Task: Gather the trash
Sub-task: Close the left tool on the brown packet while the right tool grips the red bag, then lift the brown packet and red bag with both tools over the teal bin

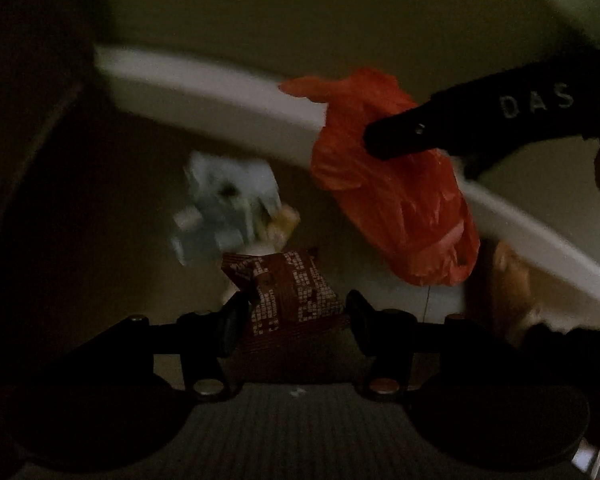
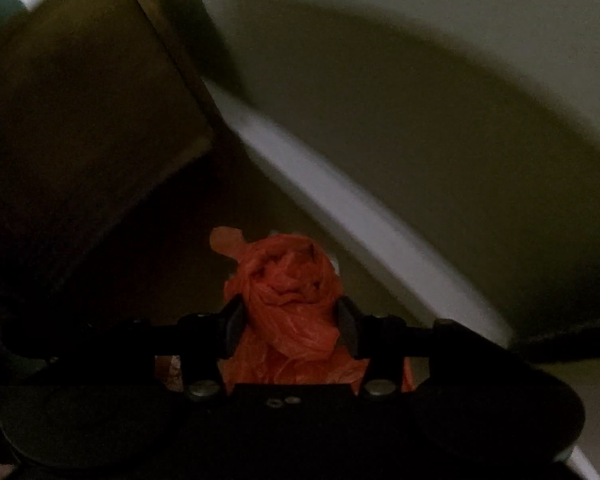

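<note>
Two pieces of trash are held, one per gripper. Right gripper (image 2: 291,322): jaws clamped on a crumpled orange plastic bag (image 2: 290,300), thin, glossy film bunched into a knot-like wad between the pads, with more of it trailing down behind the fingers. Left wrist view shows the same bag hanging as a long sack from the right gripper's dark finger (raised letters "DAS" on its side).

Left gripper (image 1: 292,318): jaws clamped on a brown snack wrapper (image 1: 290,292), a puffed, pillow-shaped packet with pale blocky printing and a ribbed, crimped seam at the near end.

Beyond the wrapper, more litter lies below: a pale blue crumpled wrapper (image 1: 224,208) (blurred, print unreadable) with small yellowish scraps (image 1: 282,224) touching its right edge. Whether this sits in a bin or on the floor, I cannot tell.

Surroundings: a smooth white curved rim (image 1: 204,92) arcs across both views, with a matt, greenish-grey surface behind it. A flat brown panel (image 2: 80,120) with a straight edge fills the upper left of the right wrist view. Lighting is dim throughout.
</note>
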Action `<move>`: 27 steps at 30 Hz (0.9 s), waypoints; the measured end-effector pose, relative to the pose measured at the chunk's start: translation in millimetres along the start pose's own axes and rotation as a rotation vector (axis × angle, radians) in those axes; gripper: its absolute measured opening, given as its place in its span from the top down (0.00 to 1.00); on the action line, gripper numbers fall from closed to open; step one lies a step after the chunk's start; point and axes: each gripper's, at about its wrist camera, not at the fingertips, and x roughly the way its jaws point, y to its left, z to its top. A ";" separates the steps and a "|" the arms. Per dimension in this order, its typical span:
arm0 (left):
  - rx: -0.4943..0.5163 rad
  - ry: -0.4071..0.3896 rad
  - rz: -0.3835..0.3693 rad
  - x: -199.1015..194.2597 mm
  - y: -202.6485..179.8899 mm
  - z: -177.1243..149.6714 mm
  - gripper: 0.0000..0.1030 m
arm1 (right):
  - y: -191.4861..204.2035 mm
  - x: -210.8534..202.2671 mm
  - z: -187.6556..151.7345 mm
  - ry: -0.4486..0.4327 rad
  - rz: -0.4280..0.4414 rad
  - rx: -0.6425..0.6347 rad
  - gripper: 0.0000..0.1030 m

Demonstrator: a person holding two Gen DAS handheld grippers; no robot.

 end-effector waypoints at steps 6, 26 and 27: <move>-0.061 -0.151 0.023 -104.6 8.4 18.2 0.48 | 37.9 -94.4 29.7 -0.148 0.008 -0.038 0.54; -0.136 -0.611 0.172 -411.2 44.3 1.5 0.48 | 215.4 -316.2 66.2 -0.552 0.089 -0.266 0.55; -0.135 -0.632 0.183 -423.9 46.4 1.1 0.48 | 220.3 -322.0 69.3 -0.568 0.096 -0.275 0.55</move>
